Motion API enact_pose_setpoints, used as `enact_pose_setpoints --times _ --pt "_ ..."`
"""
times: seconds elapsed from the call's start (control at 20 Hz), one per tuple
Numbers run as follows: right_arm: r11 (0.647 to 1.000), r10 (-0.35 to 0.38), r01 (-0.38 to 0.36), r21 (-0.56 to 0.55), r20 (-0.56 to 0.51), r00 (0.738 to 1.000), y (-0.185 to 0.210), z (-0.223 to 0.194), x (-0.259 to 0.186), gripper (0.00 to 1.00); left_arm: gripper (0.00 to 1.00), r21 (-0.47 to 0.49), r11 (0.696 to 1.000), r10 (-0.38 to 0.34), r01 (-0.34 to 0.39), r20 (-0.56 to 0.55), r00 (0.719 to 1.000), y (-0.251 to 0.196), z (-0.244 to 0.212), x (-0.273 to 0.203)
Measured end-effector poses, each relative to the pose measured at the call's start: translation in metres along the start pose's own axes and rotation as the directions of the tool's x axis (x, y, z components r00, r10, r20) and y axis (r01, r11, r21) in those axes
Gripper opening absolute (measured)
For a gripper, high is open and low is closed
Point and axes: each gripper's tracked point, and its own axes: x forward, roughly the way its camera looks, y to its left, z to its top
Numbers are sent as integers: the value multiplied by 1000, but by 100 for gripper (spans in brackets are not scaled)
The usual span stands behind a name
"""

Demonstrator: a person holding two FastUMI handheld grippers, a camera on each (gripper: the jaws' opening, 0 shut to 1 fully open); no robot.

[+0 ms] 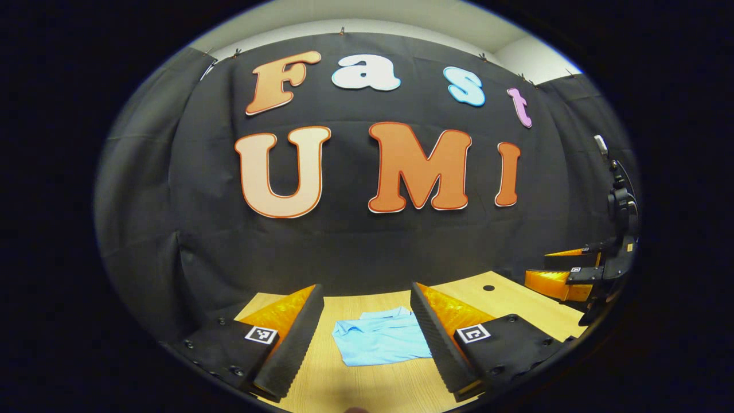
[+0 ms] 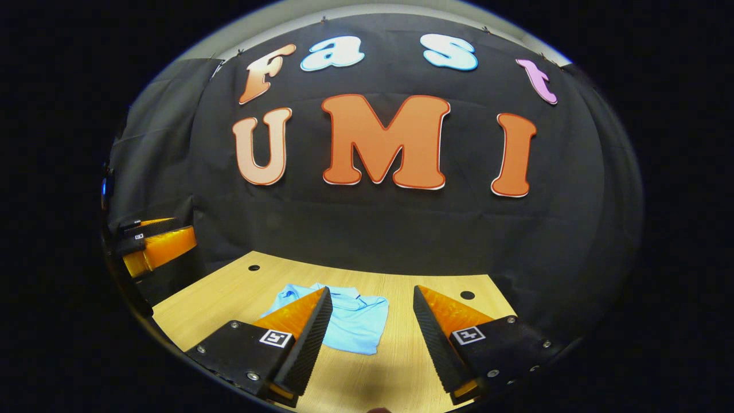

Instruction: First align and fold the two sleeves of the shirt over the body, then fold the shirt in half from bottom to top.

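The folded light-blue polo shirt [image 1: 381,343] lies on the pale wooden desk [image 1: 367,384]; the left tongs [image 1: 367,344] hang above it; the right tongs [image 2: 373,338] hang to its right.

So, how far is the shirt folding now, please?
The light blue collared shirt lies on the wooden table as a compact rectangle, so the sleeve folds and the bottom-to-top fold look done. Both the left claw and the right claw are open, above the table, holding nothing. Nothing obvious remains.
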Motion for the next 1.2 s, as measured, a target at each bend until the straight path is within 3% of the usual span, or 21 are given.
enact_pose_setpoints --times 0.25,0.9,1.2 --pt "997 38 -36 -69 19 999 8 -3 -27 86 98 -4 1000 -3 3 14 1000 -21 6 -33" --pt "992 111 -107 -72 50 993 5 0 -79 89 97 39 999 -15 14 35 999 -82 19 -88" --pt "993 108 -105 -54 55 993 0 5 -85 90 97 35 999 3 -5 37 999 -84 29 -89"
